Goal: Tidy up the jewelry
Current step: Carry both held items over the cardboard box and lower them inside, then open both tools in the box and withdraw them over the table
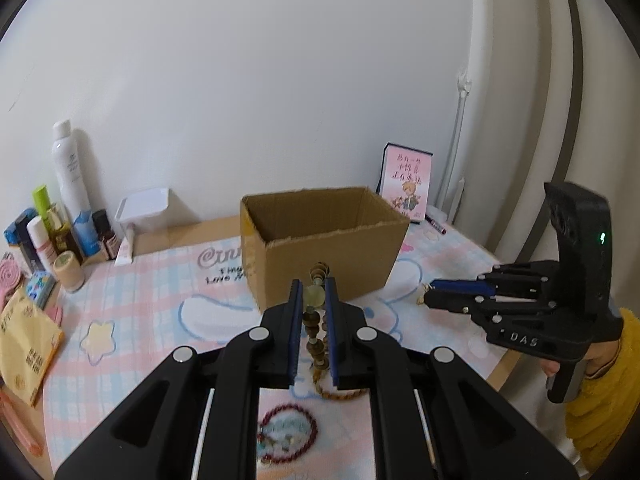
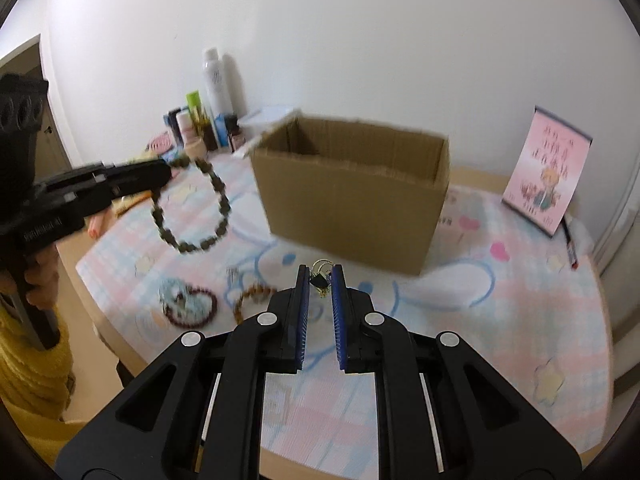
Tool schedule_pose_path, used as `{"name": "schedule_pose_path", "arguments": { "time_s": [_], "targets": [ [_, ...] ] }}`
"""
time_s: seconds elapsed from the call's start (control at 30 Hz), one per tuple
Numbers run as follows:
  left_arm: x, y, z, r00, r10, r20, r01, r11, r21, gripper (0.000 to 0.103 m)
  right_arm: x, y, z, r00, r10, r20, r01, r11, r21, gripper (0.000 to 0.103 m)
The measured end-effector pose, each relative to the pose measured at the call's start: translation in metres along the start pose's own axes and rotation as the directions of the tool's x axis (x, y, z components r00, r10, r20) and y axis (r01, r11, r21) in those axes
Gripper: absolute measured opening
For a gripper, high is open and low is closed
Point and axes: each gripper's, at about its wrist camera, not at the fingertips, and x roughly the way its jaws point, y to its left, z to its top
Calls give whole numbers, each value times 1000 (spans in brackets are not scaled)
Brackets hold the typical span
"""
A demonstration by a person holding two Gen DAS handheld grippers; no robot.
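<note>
Left gripper [image 1: 313,300] pinches a bead strand [image 1: 318,332], right gripper [image 2: 320,280] a gold trinket [image 2: 321,276]; both raised for the box [image 2: 352,200] just ahead.

The box [image 1: 324,240] stood on the counter [image 1: 160,304] ahead of my left claw [image 1: 313,292]. Bottles [image 1: 68,184] lay far left; my right claw [image 1: 424,296] hung to the right. Bracelets [image 2: 188,304] lay below.

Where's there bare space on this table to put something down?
Bare mat lies right of the cardboard box, up to the pink calendar. Crowded: the bottles at the left wall, and the bracelets on the mat's near-left part.
</note>
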Motion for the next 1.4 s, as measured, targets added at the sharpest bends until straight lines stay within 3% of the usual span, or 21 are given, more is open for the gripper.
{"name": "schedule_pose_path", "arguments": {
  "time_s": [0.17,0.5,1.0,1.4],
  "targets": [
    [8,-3,24,999,-20,28,20,1000,10,11,-6,-11,34,999,-7,39,7,1000,9,11],
    [27,0,66,998,-36,60,35,999,15,11,18,-34,79,999,32,32,-34,997,65,11],
    [108,13,78,995,-17,-100,17,1000,-10,11,88,-78,91,986,113,-127,-83,971,223,11],
    [133,13,69,984,48,-173,-43,999,33,11,102,-80,86,982,92,-164,-59,978,199,11]
  ]
}}
